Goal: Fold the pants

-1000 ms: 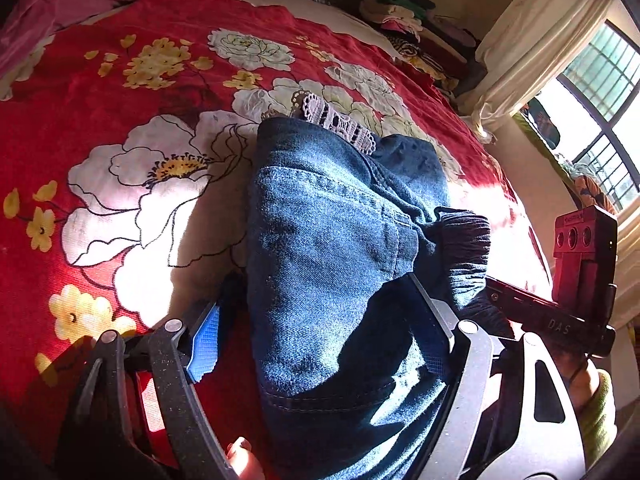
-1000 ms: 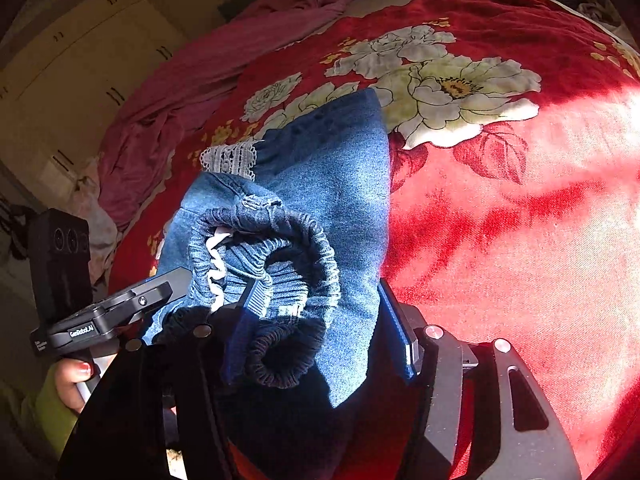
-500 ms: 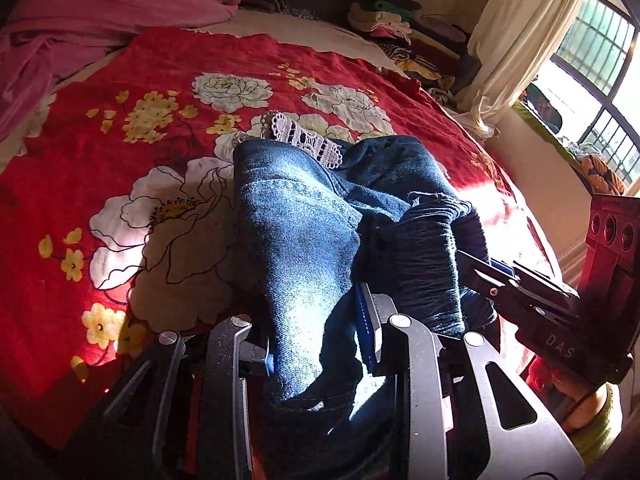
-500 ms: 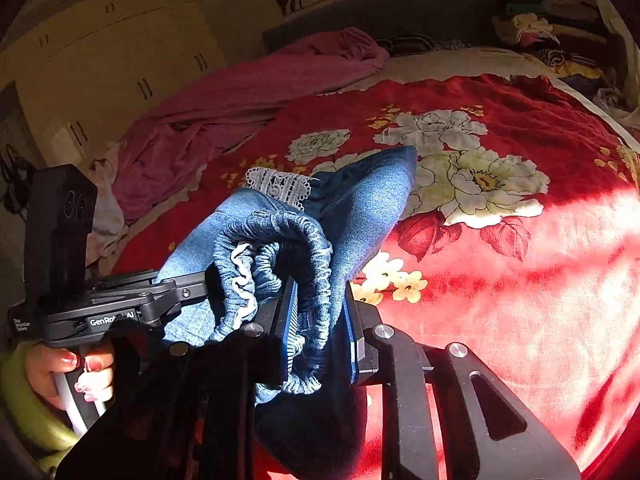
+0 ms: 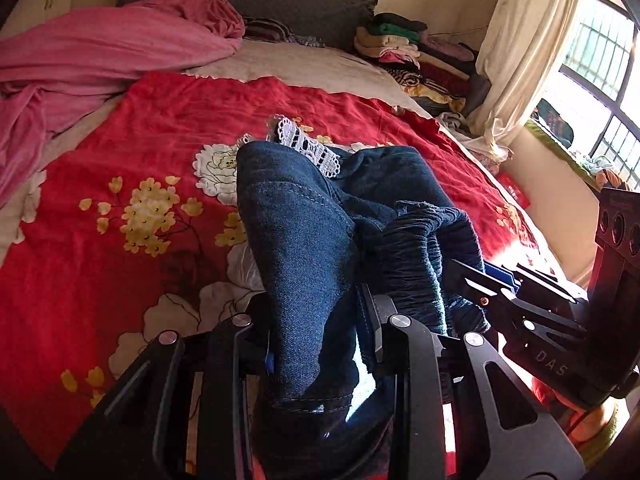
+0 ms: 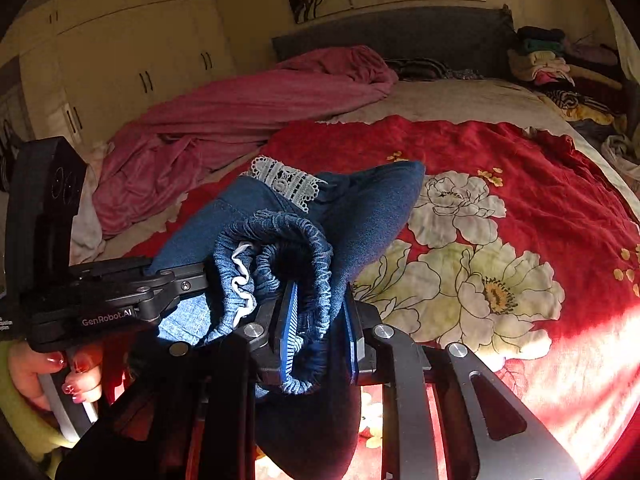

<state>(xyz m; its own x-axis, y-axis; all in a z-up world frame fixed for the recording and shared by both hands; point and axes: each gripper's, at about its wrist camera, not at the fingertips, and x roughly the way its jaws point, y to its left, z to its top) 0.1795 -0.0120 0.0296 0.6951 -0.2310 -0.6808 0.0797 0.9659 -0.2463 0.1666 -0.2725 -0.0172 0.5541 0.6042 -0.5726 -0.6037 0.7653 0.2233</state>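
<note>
The blue denim pants (image 5: pixel 304 232) are bunched and raised off the red flowered bedspread (image 5: pixel 120 280). My left gripper (image 5: pixel 316 320) is shut on a denim fold near the hem seam. My right gripper (image 6: pixel 318 320) is shut on the gathered elastic waistband (image 6: pixel 288 232). White lace trim (image 6: pixel 284 180) shows at the far fold of the pants (image 6: pixel 372 208). The grippers hang close side by side. The right gripper (image 5: pixel 500 284) appears at the right of the left wrist view. The left gripper (image 6: pixel 192 280) shows at the left of the right wrist view, held by a hand (image 6: pixel 48 372).
A pink blanket (image 5: pixel 100 52) is heaped at the bed's far left. Stacked folded clothes (image 5: pixel 400 44) sit at the far right by the headboard. A cream curtain (image 5: pixel 520 60) and a window lie to the right. Wardrobe doors (image 6: pixel 120 60) stand beyond the bed's left side.
Both grippers closed on the pants and rose, lifting the near end off the bedspread. The denim is now bunched between them, and both views tilted up toward the headboard.
</note>
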